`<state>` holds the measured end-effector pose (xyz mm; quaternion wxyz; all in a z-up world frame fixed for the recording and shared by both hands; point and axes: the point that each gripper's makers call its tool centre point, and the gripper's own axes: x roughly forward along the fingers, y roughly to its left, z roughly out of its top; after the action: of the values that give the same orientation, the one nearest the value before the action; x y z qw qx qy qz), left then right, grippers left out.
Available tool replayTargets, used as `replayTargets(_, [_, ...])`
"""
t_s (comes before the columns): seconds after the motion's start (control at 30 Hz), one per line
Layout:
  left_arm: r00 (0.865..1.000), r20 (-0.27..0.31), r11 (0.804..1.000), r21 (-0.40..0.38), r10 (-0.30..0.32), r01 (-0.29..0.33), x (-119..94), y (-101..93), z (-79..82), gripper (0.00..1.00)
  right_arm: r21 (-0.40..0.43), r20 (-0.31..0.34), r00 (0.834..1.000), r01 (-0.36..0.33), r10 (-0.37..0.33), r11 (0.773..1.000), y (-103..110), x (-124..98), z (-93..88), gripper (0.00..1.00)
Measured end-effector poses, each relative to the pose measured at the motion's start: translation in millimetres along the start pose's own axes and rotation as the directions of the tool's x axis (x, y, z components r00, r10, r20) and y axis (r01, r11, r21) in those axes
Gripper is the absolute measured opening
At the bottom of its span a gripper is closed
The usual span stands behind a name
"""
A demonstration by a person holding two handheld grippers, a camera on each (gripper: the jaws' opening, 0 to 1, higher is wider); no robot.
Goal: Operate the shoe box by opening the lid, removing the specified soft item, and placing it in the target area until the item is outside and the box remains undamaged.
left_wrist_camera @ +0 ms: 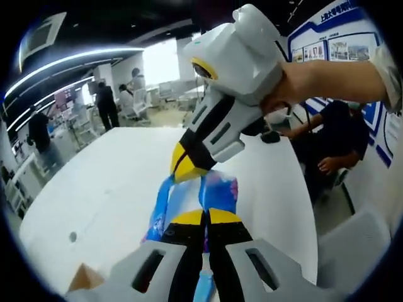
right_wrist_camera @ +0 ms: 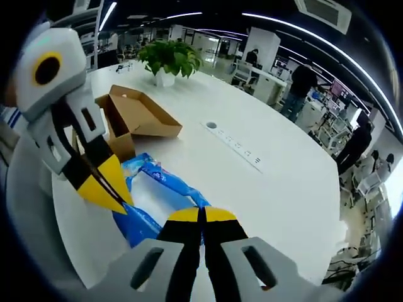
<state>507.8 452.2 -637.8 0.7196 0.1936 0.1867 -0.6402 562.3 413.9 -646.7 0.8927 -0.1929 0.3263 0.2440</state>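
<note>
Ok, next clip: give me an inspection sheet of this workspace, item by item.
Surface: white table, with an inset socket strip.
Job's things: brown shoe box open; blue soft item out of it, stretched between both claws.
Clutter: potted plant behind the box.
Grippers: left claw shut on the blue soft item; right claw shut on it too.
Cables: nothing seen.
Surroundings: open office, ceiling lights, people standing and seated, wall posters.

Blue-and-white wall board [left_wrist_camera: 334, 38] behind seated person [left_wrist_camera: 334, 148]: Chinese heading along top, too small and blurred to read. No other text, label, brand or number legible.
</note>
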Motion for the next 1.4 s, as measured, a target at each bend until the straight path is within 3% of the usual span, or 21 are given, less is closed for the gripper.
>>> replayTargets(0.93, [0.996, 0.063, 0.998, -0.02, -0.063, 0.064, 56.9, -11.7, -0.7, 0.0, 0.018, -0.062, 0.998, 0.028, -0.027, 0.999, -34.3, -1.1, -51.1, 0.0])
replayTargets(1.4, [0.993, 0.063, 0.994, -0.054, -0.096, 0.099, 87.3, -18.1, -12.7, 0.0, 0.007, -0.1, 0.994, 0.037, -0.036, 0.999, -42.2, 7.5, -81.0, 0.0])
